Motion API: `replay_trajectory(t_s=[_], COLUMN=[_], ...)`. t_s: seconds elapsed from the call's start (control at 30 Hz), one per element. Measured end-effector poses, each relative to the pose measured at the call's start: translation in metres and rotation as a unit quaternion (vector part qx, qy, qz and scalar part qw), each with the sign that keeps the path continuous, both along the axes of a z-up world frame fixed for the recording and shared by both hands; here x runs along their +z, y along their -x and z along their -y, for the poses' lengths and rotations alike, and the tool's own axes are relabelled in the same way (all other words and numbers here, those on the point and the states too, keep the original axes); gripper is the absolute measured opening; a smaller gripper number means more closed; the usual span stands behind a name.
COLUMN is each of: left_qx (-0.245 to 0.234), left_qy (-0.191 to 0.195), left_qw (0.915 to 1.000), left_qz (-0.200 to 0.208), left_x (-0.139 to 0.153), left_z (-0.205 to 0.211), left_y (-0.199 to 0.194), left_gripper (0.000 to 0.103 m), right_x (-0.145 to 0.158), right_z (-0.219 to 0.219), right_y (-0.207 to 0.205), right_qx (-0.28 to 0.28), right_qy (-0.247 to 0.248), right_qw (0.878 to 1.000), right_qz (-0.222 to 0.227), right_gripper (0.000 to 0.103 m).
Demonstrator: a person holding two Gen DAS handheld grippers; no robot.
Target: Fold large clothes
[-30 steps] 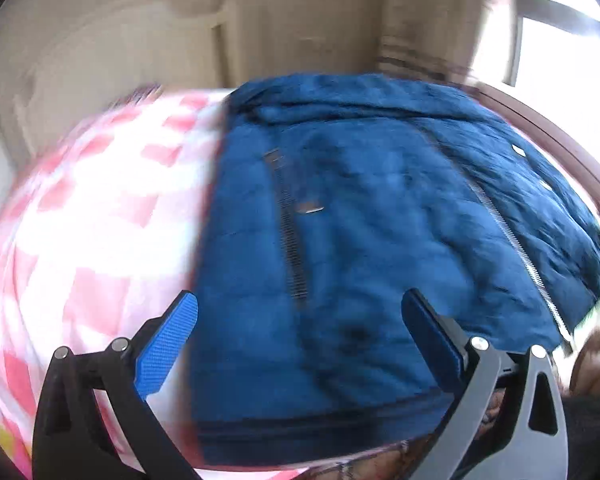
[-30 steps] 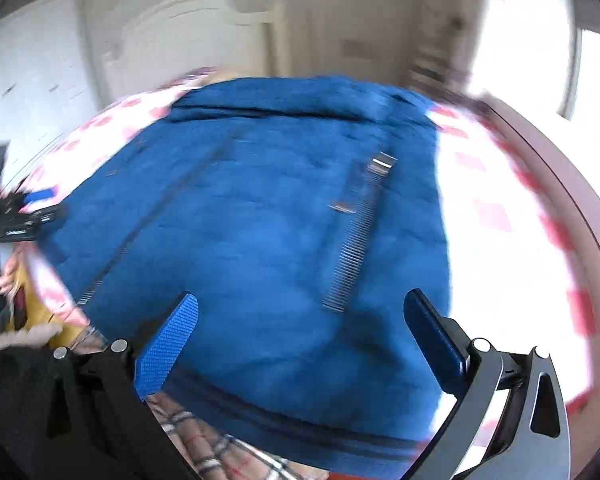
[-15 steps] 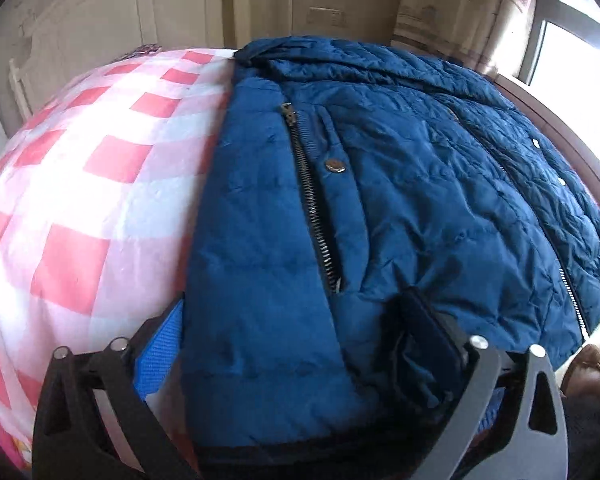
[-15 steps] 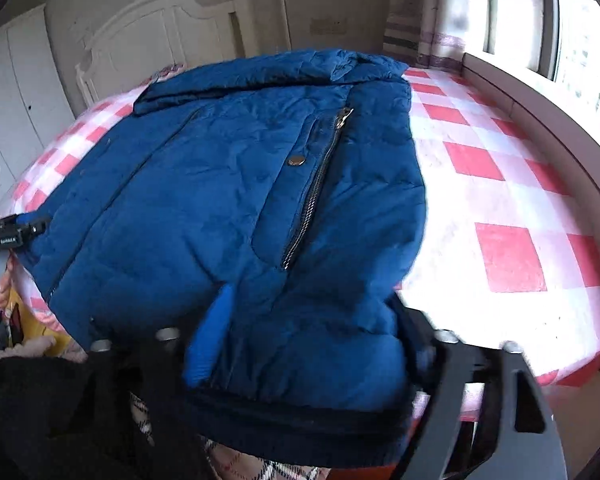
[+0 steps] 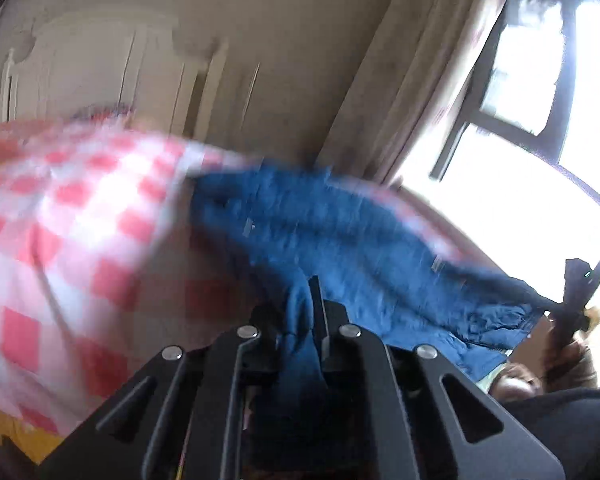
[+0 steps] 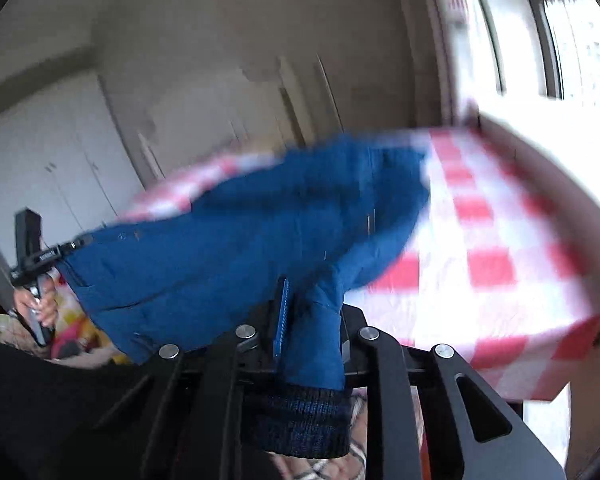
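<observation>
A large blue quilted jacket (image 5: 340,232) lies on a bed with a red and white checked cover (image 5: 68,216). My left gripper (image 5: 300,320) is shut on the jacket's bottom hem, and the hem is lifted off the bed. In the right wrist view the same jacket (image 6: 260,232) stretches across the bed, and my right gripper (image 6: 308,312) is shut on its hem by the dark knitted band (image 6: 300,420). Each view shows the other gripper at its edge: the right gripper in the left wrist view (image 5: 576,292), the left gripper in the right wrist view (image 6: 36,256). Both views are blurred.
A white headboard (image 5: 100,72) stands at the far end of the bed. Curtains (image 5: 412,80) and a bright window (image 5: 540,80) are on the right. White wardrobe doors (image 6: 48,168) are on the left. The checked cover (image 6: 500,264) drops off at the bed's near edge.
Both grippers have shut on the jacket's bottom hem and lifted it up off the bed. The cameras now tilt upward and show more of the wall.
</observation>
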State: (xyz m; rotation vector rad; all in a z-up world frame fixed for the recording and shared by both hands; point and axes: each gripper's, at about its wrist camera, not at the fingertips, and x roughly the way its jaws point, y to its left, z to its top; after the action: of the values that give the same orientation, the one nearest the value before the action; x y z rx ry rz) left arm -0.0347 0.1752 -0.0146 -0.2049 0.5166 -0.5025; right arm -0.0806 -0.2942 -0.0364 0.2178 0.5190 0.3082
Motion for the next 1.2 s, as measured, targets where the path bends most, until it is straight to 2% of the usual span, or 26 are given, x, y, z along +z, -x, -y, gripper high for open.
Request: replay_trajectory(t_s=[0.1, 0.2, 0.23, 0.27, 0.33, 0.4, 0.43, 0.5, 0.57, 0.6, 0.63, 0.67, 0.77, 0.8, 0.83, 0.9, 0.93, 0.97, 1.0, 1.03, 1.1, 1.13, 1.17, 1.2], left_qx=[-0.017, -0.022, -0.016, -0.012, 0.002, 0.029, 0.048, 0.074, 0.1, 0.108, 0.114, 0.112, 0.086, 0.08, 0.072, 0.069, 0.068, 0.069, 0.074, 0.076, 0.068, 0.086, 0.104, 0.119], left_qy=[0.045, 0.061, 0.063, 0.069, 0.083, 0.096, 0.107, 0.129, 0.148, 0.154, 0.165, 0.177, 0.225, 0.232, 0.239, 0.241, 0.246, 0.257, 0.276, 0.315, 0.37, 0.351, 0.31, 0.244], left_qw=[0.9968, 0.9947, 0.9951, 0.996, 0.9965, 0.9938, 0.9893, 0.9779, 0.9622, 0.9552, 0.9468, 0.9404, 0.9216, 0.9189, 0.9177, 0.9245, 0.9283, 0.9316, 0.9343, 0.9296, 0.914, 0.9203, 0.9321, 0.9486], left_qz=[0.064, 0.08, 0.075, 0.056, 0.005, -0.047, -0.087, -0.147, -0.206, -0.228, -0.252, -0.268, -0.304, -0.309, -0.309, -0.287, -0.27, -0.248, -0.214, -0.176, -0.15, -0.15, -0.156, -0.162], left_x=[0.051, 0.081, 0.09, 0.095, 0.094, 0.076, 0.055, 0.016, -0.031, -0.05, -0.068, -0.082, -0.1, -0.1, -0.097, -0.088, -0.082, -0.074, -0.064, -0.054, -0.045, -0.038, -0.031, -0.025], left_z=[-0.007, 0.001, 0.006, 0.01, 0.013, 0.01, 0.003, -0.006, -0.017, -0.021, -0.027, -0.033, -0.048, -0.05, -0.054, -0.058, -0.06, -0.062, -0.068, -0.077, -0.09, -0.091, -0.087, -0.079], left_y=[0.014, -0.019, -0.043, -0.072, -0.133, -0.189, -0.221, -0.258, -0.283, -0.288, -0.296, -0.301, -0.322, -0.323, -0.325, -0.325, -0.321, -0.316, -0.309, -0.299, -0.293, -0.293, -0.297, -0.302], left_gripper=[0.009, 0.009, 0.01, 0.01, 0.012, 0.014, 0.014, 0.015, 0.019, 0.021, 0.022, 0.023, 0.029, 0.031, 0.032, 0.045, 0.063, 0.076, 0.095, 0.1, 0.1, 0.1, 0.1, 0.1], right_x=[0.056, 0.098, 0.109, 0.115, 0.119, 0.108, 0.093, 0.065, 0.026, 0.012, -0.005, -0.014, -0.025, -0.024, -0.024, -0.024, -0.024, -0.026, -0.028, -0.032, -0.037, -0.04, -0.043, -0.044], right_z=[-0.003, -0.006, -0.006, -0.005, -0.002, 0.002, 0.005, 0.007, 0.005, 0.005, 0.006, 0.004, 0.027, 0.037, 0.048, 0.061, 0.064, 0.066, 0.065, 0.063, 0.056, 0.053, 0.048, 0.043], right_y=[0.015, -0.023, -0.052, -0.072, -0.138, -0.188, -0.224, -0.266, -0.3, -0.313, -0.328, -0.331, -0.337, -0.338, -0.338, -0.339, -0.339, -0.34, -0.342, -0.343, -0.35, -0.351, -0.356, -0.361], right_qx=[0.005, 0.001, -0.004, -0.008, -0.028, -0.04, -0.043, -0.044, -0.045, -0.043, -0.043, -0.051, -0.072, -0.085, -0.102, -0.11, -0.107, -0.104, -0.098, -0.089, -0.074, -0.066, -0.054, -0.043], right_qy=[0.003, 0.015, 0.013, 0.007, 0.0, -0.016, -0.039, -0.071, -0.096, -0.103, -0.11, -0.111, -0.14, -0.144, -0.14, -0.121, -0.105, -0.094, -0.08, -0.061, -0.033, -0.024, -0.013, -0.005], right_qw=[0.997, 0.995, 0.995, 0.996, 0.998, 0.999, 0.998, 0.993, 0.986, 0.983, 0.979, 0.977, 0.975, 0.974, 0.973, 0.975, 0.977, 0.977, 0.978, 0.979, 0.98, 0.98, 0.981, 0.981], right_qz=[0.075, 0.104, 0.096, 0.086, 0.048, 0.006, -0.03, -0.079, -0.127, -0.146, -0.166, -0.174, -0.156, -0.154, -0.153, -0.152, -0.154, -0.159, -0.166, -0.174, -0.182, -0.185, -0.188, -0.189], right_gripper=[0.02, 0.02, 0.021, 0.021, 0.021, 0.022, 0.023, 0.026, 0.033, 0.049, 0.087, 0.099, 0.099, 0.099, 0.099, 0.099, 0.099, 0.099, 0.099, 0.099, 0.099, 0.099, 0.099, 0.099])
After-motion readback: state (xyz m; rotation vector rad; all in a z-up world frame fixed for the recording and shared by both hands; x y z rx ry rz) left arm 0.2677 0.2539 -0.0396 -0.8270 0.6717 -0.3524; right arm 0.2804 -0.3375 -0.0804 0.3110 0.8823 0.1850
